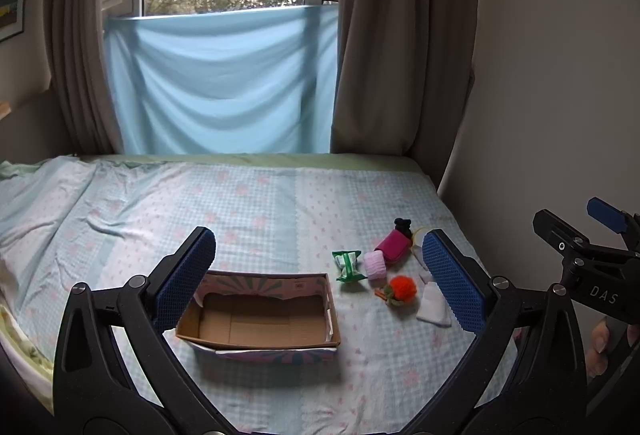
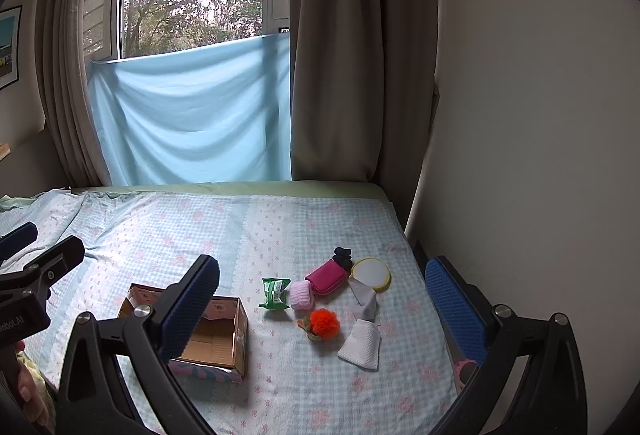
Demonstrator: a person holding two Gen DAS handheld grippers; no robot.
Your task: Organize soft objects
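Left gripper [image 1: 320, 275]: held above the bed, its 2 blue-padded fingers [image 1: 186, 275] spread wide with nothing between them.
Right gripper [image 2: 324, 311]: also above the bed, fingers [image 2: 454, 305] wide apart, holding nothing.
Cardboard box [image 1: 260, 319]: open-topped, resting on the checked bedsheet [image 1: 200, 203]; in the left wrist view it sits low between the fingers, its left end behind the left finger. In the right wrist view the box [image 2: 216, 335] is partly hidden by that gripper's left finger.
Soft objects: a loose cluster on the sheet to the right of the box, apart from it.
Green packet [image 2: 275, 293]: nearest the box, just beside the pink roll [image 2: 302, 295].
Magenta pouch [image 2: 326, 277]: touching the pink roll; a black fluffy item [image 2: 343, 257] at its far end.
Round yellow-rimmed pad [image 2: 372, 273]: just right of the pouch.
Grey cloth [image 2: 365, 301]: below the pad.
Orange pompom [image 2: 324, 321]: in front of the pink roll.
White mesh cloth [image 2: 360, 345]: nearest the camera, right of the pompom.
Relation to fingers: in the right wrist view the whole cluster lies between the 2 fingers, farther out, untouched; in the left view the right finger covers part of it.
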